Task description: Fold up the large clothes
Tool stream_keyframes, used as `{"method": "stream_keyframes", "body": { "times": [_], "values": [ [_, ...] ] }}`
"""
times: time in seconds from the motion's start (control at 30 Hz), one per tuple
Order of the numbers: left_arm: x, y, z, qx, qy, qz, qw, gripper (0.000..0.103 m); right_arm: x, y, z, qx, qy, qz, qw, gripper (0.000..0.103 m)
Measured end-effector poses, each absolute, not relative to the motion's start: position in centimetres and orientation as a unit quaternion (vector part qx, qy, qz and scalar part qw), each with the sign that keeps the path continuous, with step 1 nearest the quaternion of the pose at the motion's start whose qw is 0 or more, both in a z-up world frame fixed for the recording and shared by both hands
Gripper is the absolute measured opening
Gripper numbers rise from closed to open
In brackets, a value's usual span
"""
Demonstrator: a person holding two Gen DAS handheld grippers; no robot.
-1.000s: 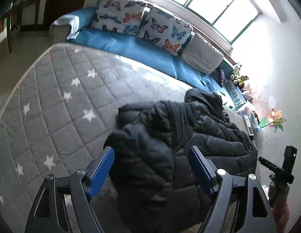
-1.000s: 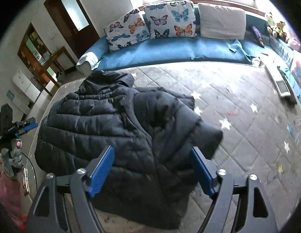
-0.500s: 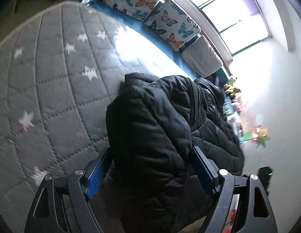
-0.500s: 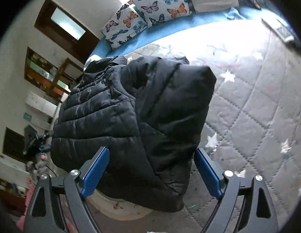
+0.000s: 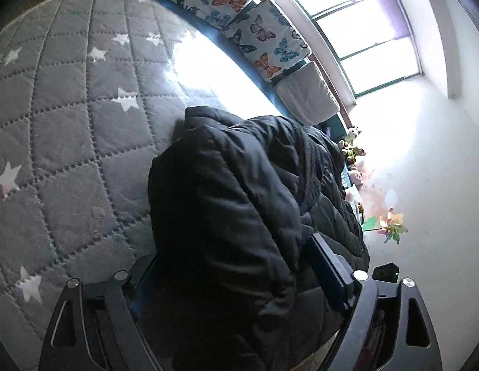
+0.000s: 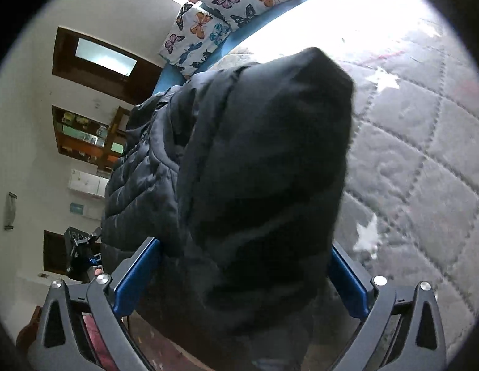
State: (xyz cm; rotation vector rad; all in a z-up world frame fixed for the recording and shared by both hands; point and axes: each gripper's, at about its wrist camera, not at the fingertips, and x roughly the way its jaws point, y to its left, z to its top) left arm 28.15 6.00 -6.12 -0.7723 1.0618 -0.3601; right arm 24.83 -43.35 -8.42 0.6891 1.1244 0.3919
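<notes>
A black quilted puffer jacket (image 5: 239, 204) lies on a grey star-patterned mattress (image 5: 60, 130), its near hem at the mattress edge. My left gripper (image 5: 236, 275) has its jaws wide apart with the jacket's near corner bulging between the blue pads (image 5: 327, 266). In the right wrist view the jacket (image 6: 255, 170) fills the middle. My right gripper (image 6: 245, 281) is also wide open around the other near corner, its blue pads (image 6: 134, 278) on either side of the fabric. Neither gripper has closed on the cloth.
Butterfly-print pillows (image 5: 239, 21) and a white pillow (image 5: 304, 92) sit on a blue bench under the window. Small toys (image 5: 352, 148) and a paper pinwheel (image 5: 389, 225) are by the right wall. A dark doorway and shelves (image 6: 91, 130) show in the right wrist view.
Both grippers have moved forward and down onto the jacket's near hem, so the fabric now sits between the open jaws. The jaws stayed open.
</notes>
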Motion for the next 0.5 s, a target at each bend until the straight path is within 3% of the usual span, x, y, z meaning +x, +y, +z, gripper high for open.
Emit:
{"method": "stream_keyframes", "body": {
  "times": [0.5],
  "values": [
    [29.9, 4.0, -7.7, -0.380, 0.507, -0.184, 0.751, 0.097, 25.0, -42.0, -8.0, 0.288, 0.535, 0.178, 0.774, 0.103]
  ]
}}
